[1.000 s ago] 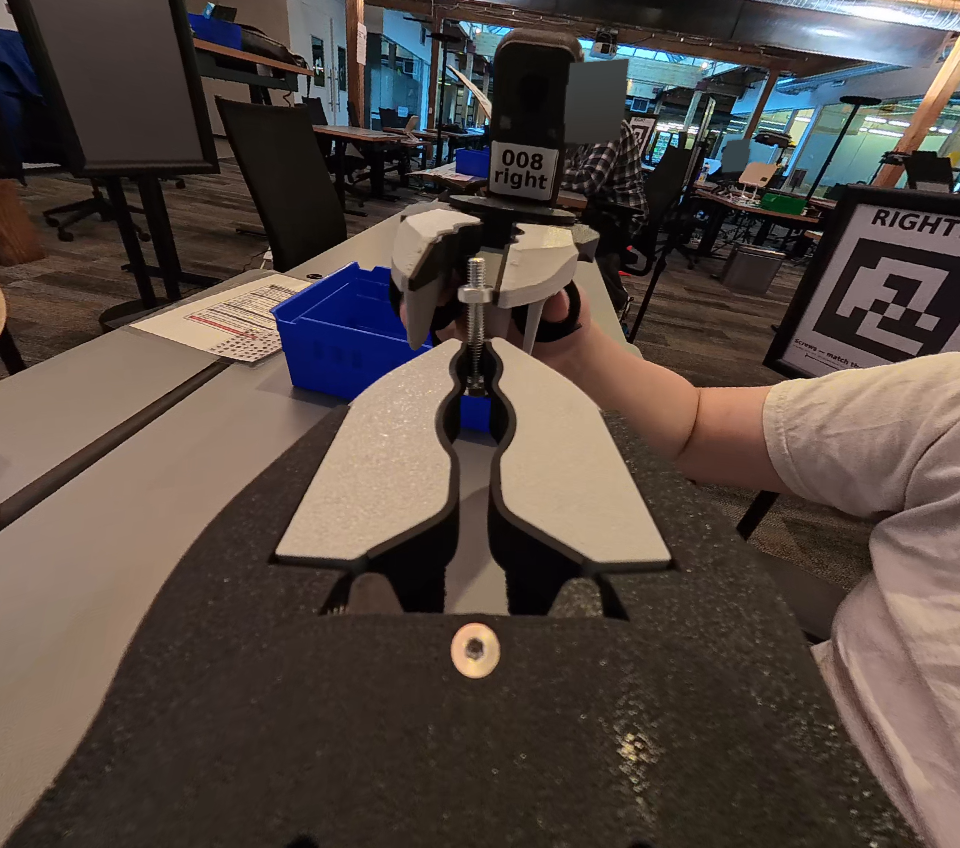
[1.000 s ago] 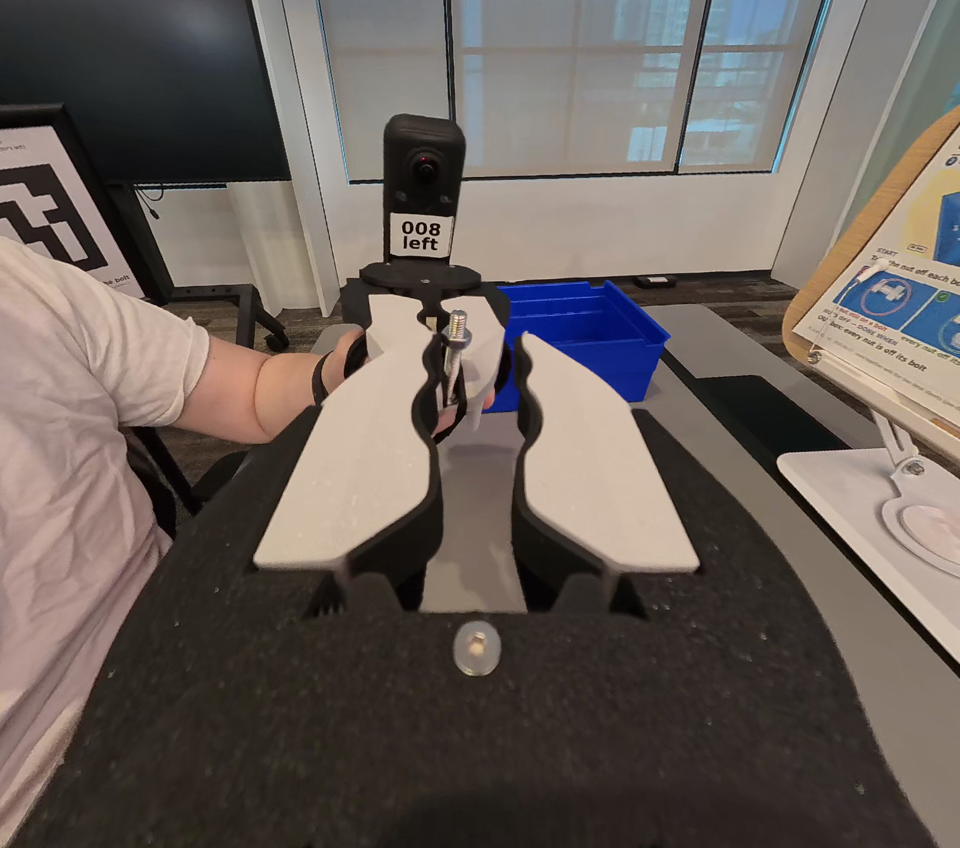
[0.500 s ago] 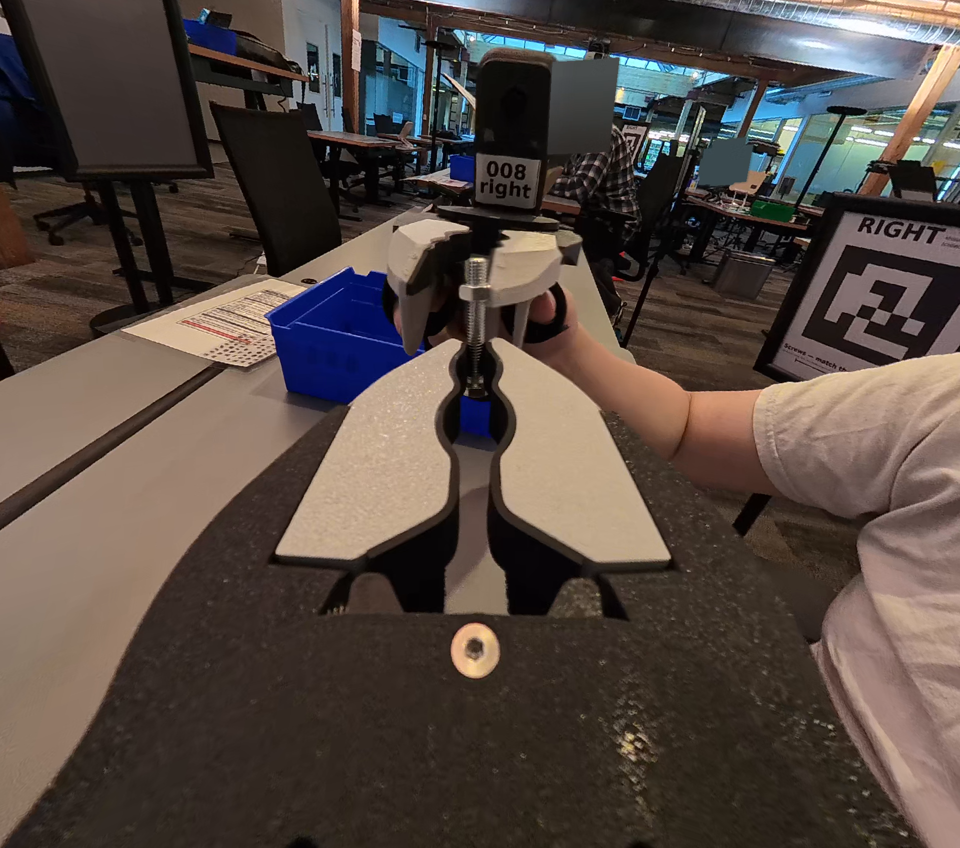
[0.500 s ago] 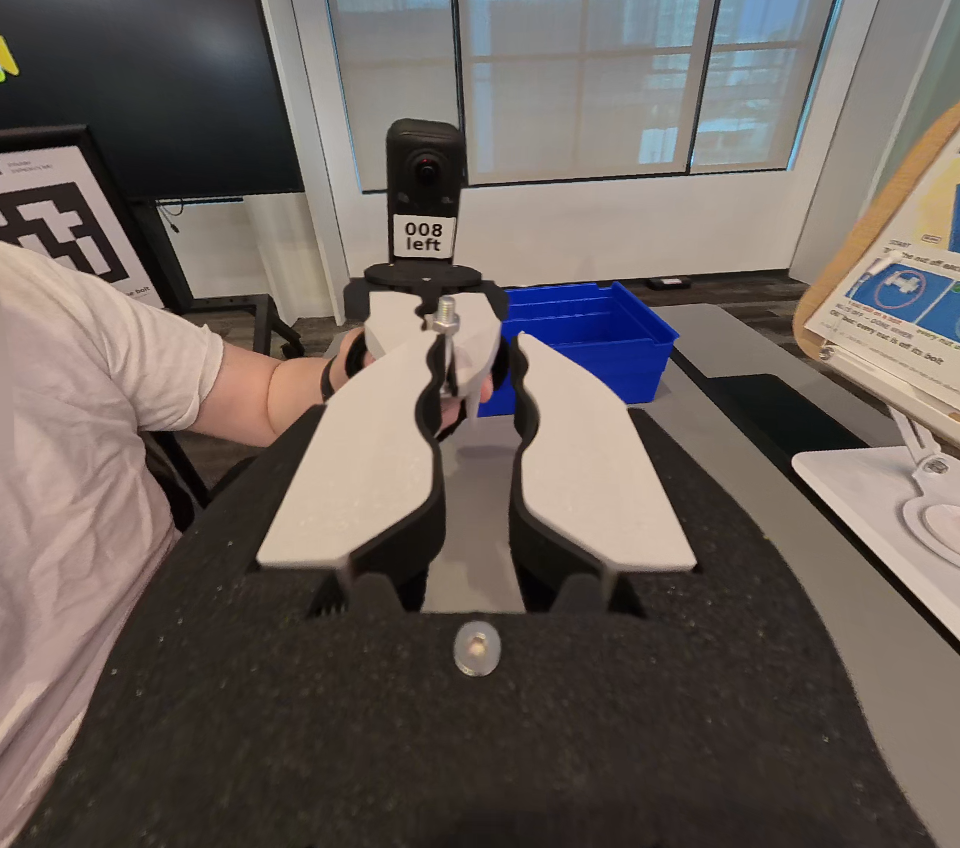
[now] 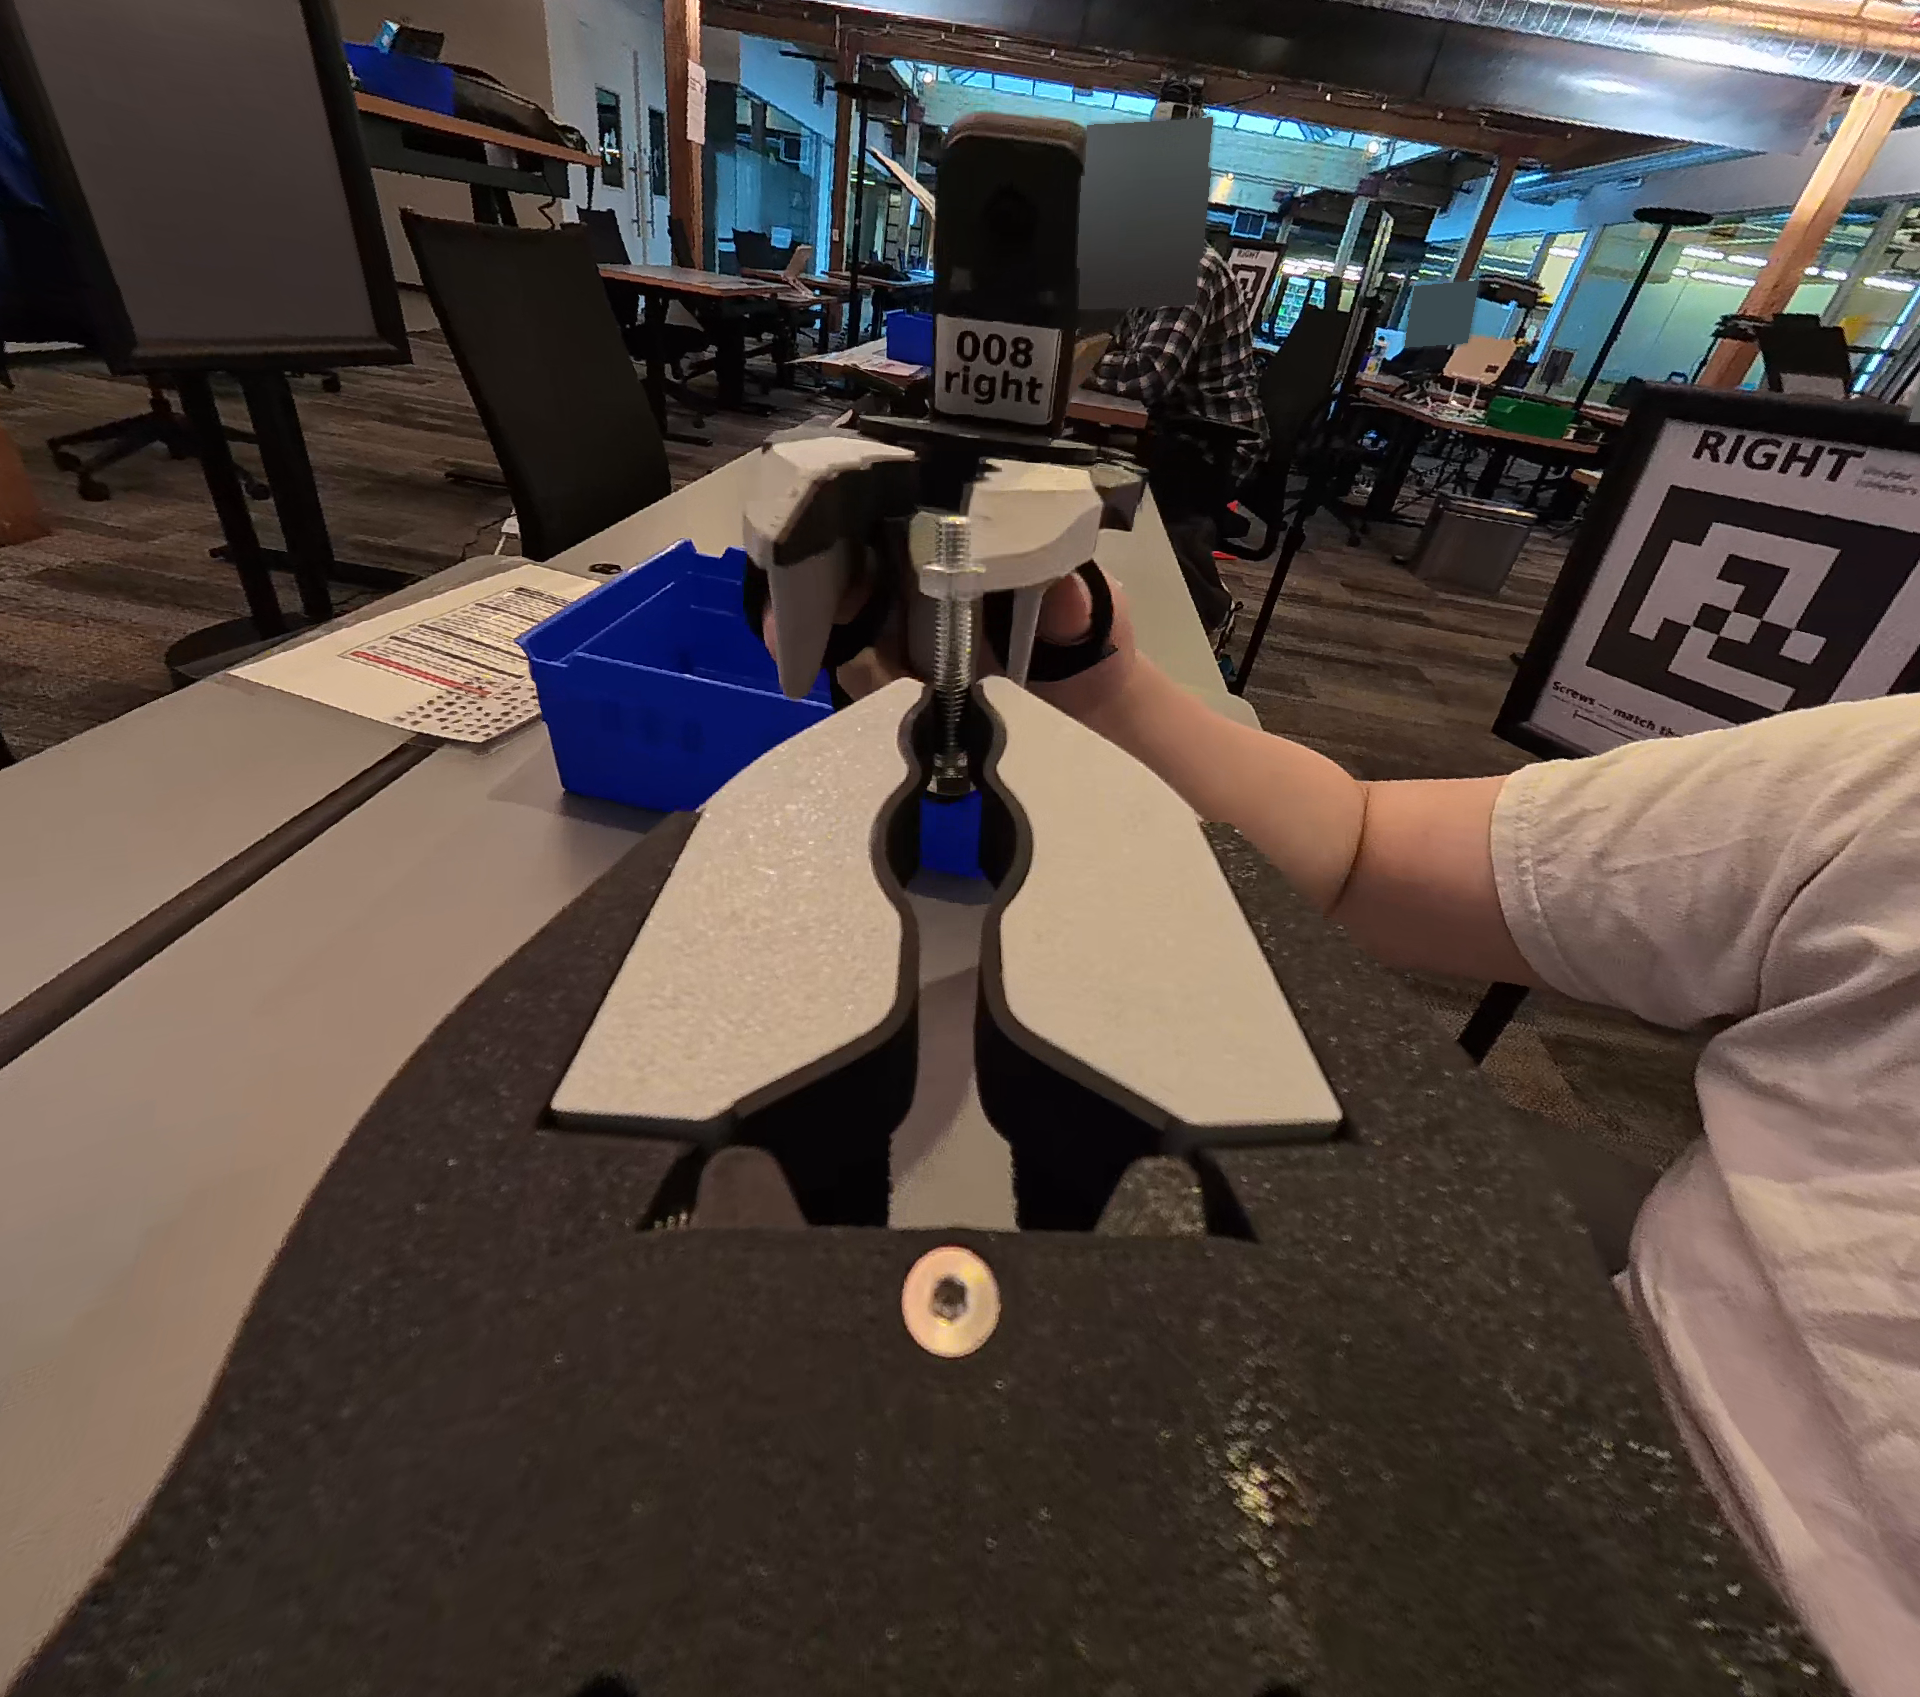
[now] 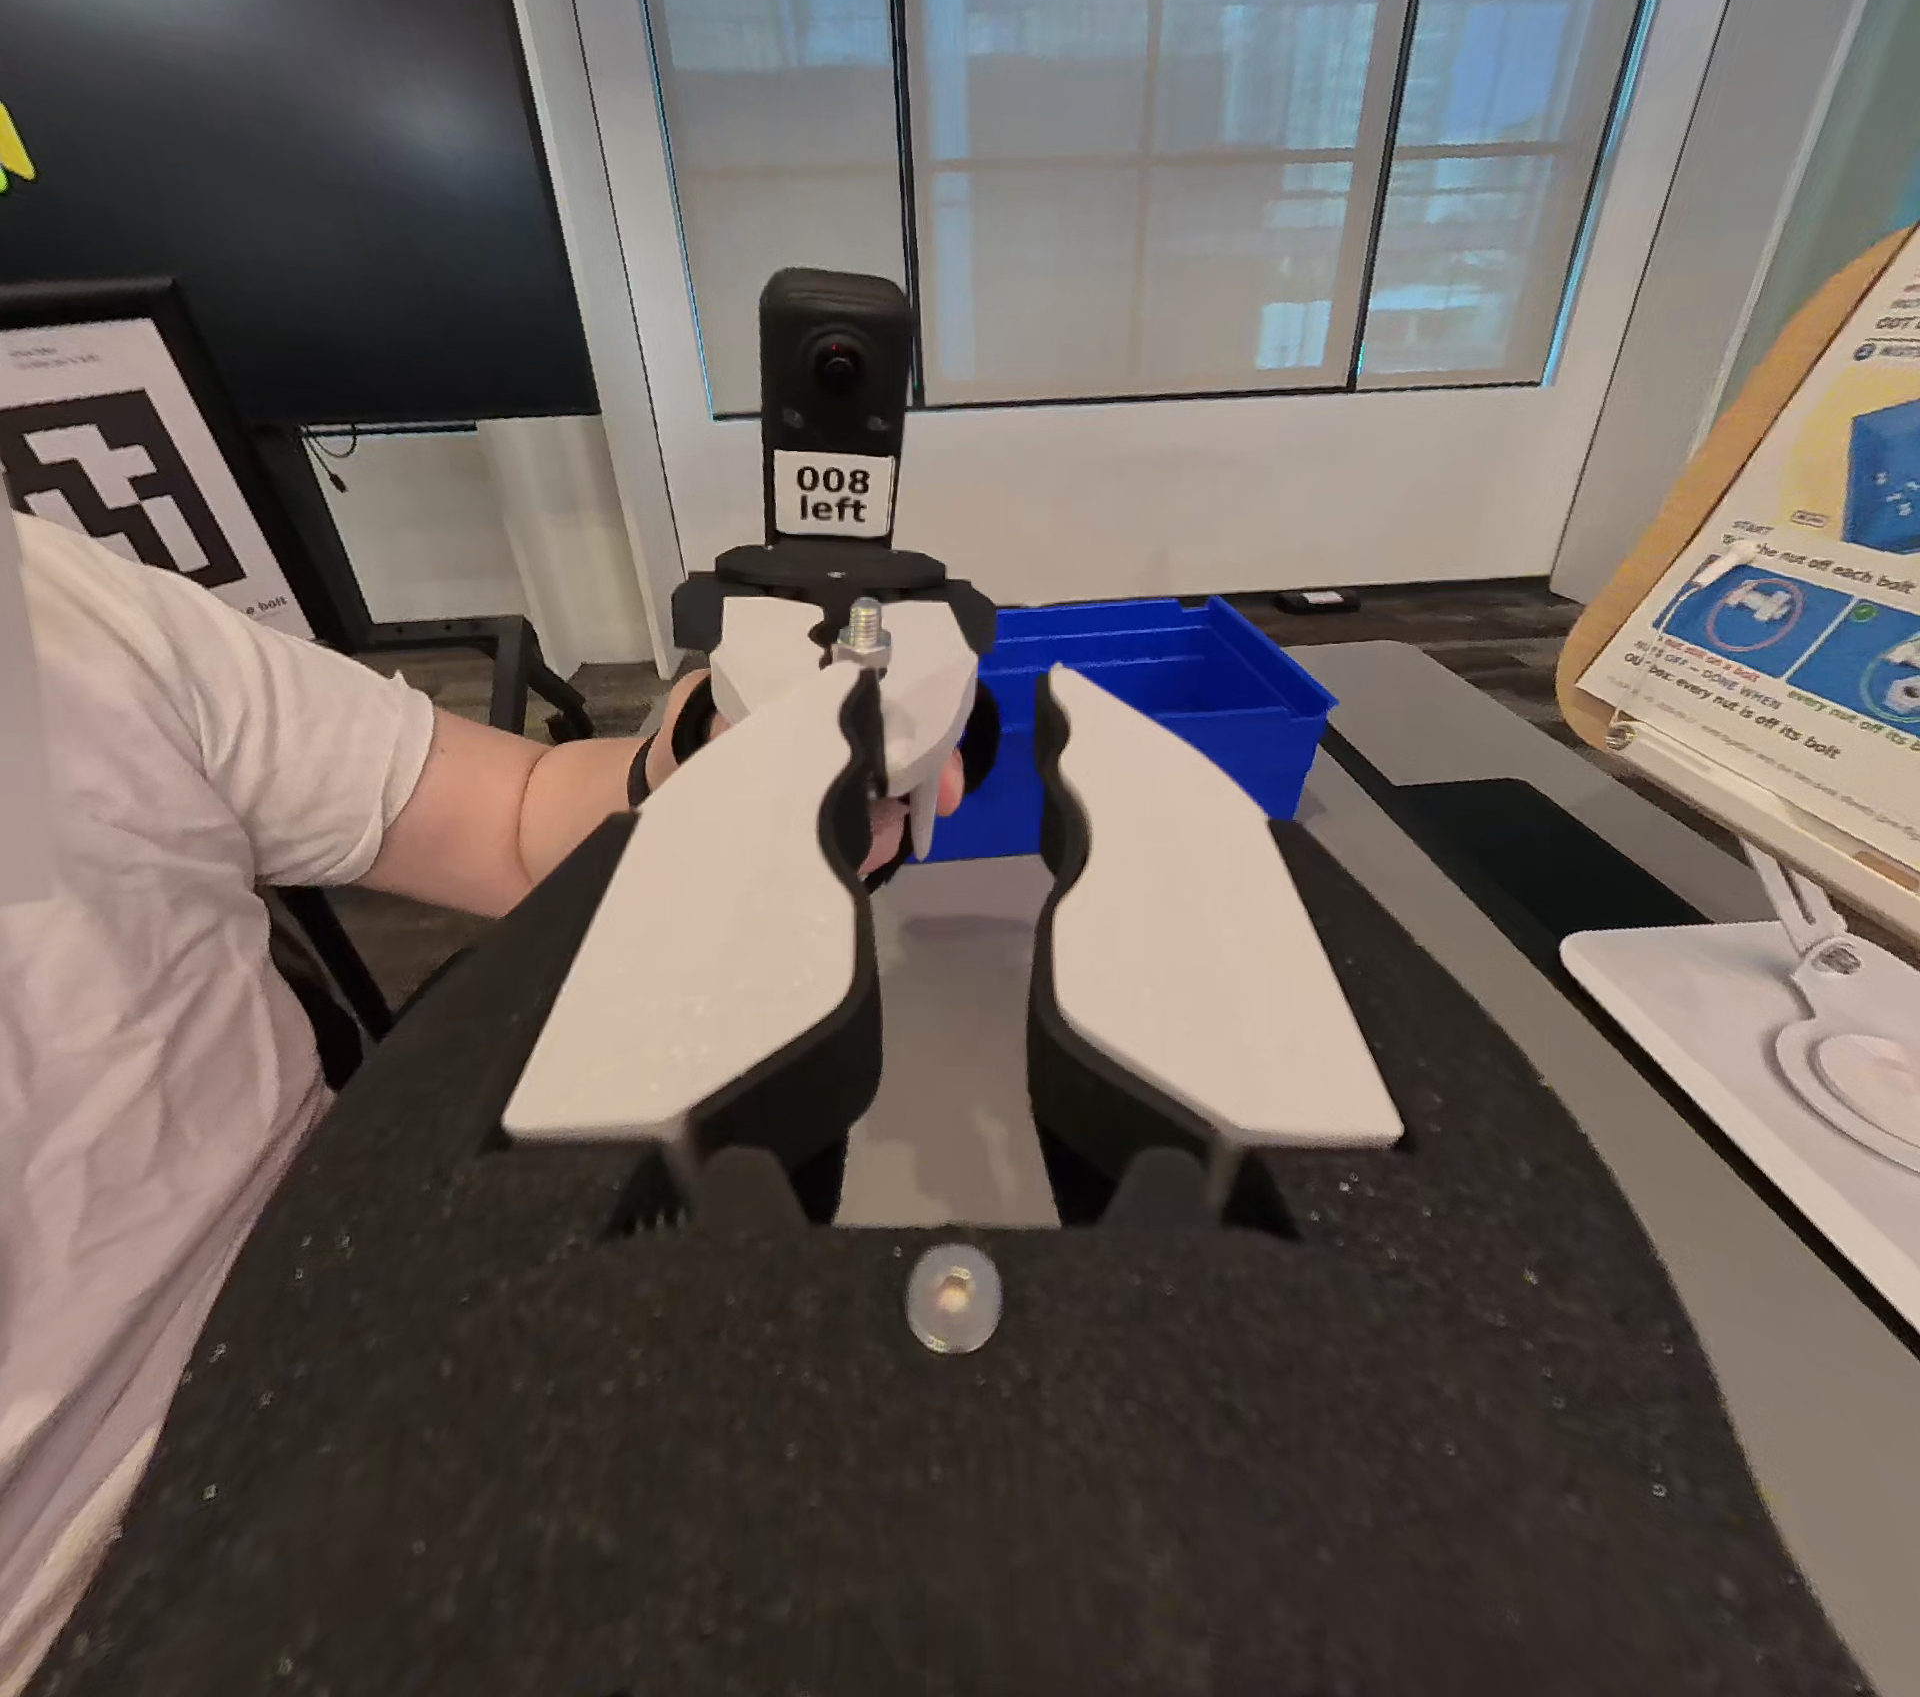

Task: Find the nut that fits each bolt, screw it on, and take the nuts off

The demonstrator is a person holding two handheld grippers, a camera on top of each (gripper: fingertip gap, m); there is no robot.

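Left tool (image 5: 948, 717) grips the bolt (image 5: 951, 639) upright, with the nut (image 5: 951, 572) near its top. Right tool (image 6: 951, 717) is open, facing it above the desk (image 5: 260, 899).

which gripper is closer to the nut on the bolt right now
Left. The left gripper is shut on the bolt, the nut sitting just above its fingertips. The right gripper faces it, open, not closed on the nut.

Blue bin (image 5: 665, 691) stands just beyond the bolt (image 5: 951, 629); table (image 5: 208, 868) left bare.
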